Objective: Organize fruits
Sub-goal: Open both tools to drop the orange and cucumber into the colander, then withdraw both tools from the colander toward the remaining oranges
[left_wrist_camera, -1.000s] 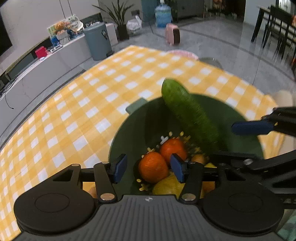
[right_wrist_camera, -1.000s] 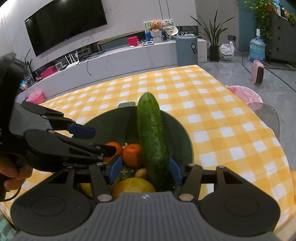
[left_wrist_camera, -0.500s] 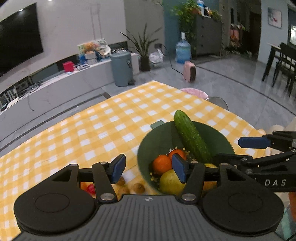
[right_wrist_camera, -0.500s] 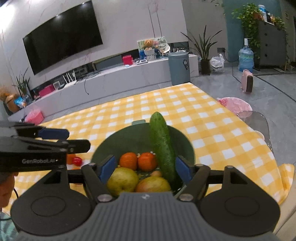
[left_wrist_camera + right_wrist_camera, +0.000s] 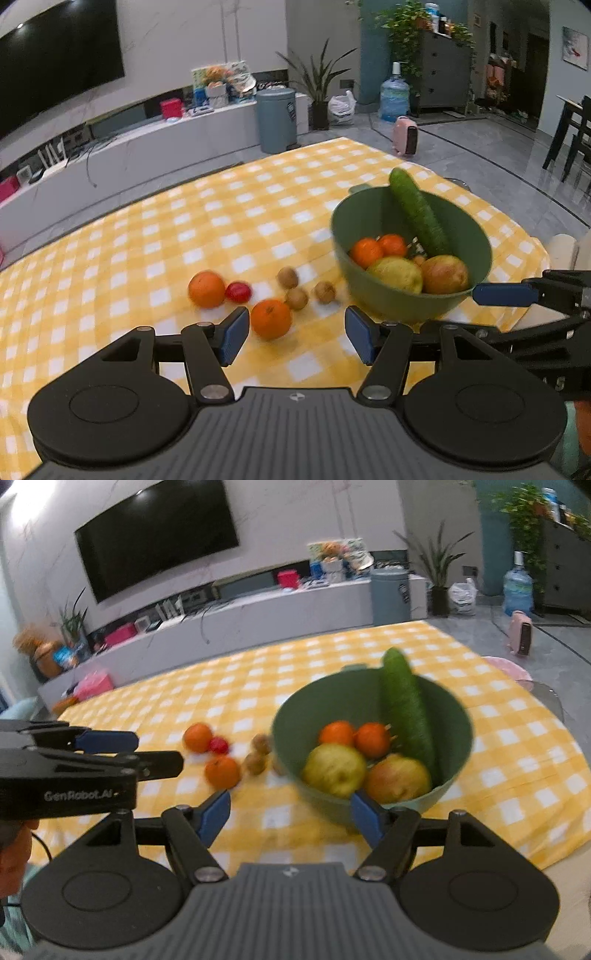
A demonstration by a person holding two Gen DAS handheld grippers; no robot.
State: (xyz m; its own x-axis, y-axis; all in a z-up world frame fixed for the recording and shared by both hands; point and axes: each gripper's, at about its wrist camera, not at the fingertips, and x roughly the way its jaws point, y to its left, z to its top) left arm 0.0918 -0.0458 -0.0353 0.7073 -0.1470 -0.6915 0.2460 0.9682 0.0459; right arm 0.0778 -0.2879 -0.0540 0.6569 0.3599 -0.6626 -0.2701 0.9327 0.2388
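A green bowl (image 5: pixel 388 302) (image 5: pixel 332 698) on the yellow checked cloth holds a cucumber (image 5: pixel 417 210) (image 5: pixel 404 705) leaning on its far rim. In it also lie two oranges (image 5: pixel 365 252), a yellow-green pear (image 5: pixel 397 274) and a reddish apple (image 5: pixel 445 274). Left of the bowl lie an orange (image 5: pixel 207 288), a small red fruit (image 5: pixel 238 291), another orange (image 5: pixel 270 319) and three small brown fruits (image 5: pixel 296 298). My left gripper (image 5: pixel 297 334) hangs above the near orange, its jaws opening and empty. My right gripper (image 5: pixel 290 814) is open and empty, short of the bowl.
The tablecloth (image 5: pixel 229 221) ends in a rounded edge on the right (image 5: pixel 554 812). Each gripper shows at the side of the other's view, close alongside. A hand (image 5: pixel 14 853) holds the left one. A TV bench, a bin and plants stand beyond the table.
Both grippers have drawn back and up from the bowl, and their jaws stand wider. The cucumber that was between the right jaws now rests in the bowl. Loose fruit has come into view.
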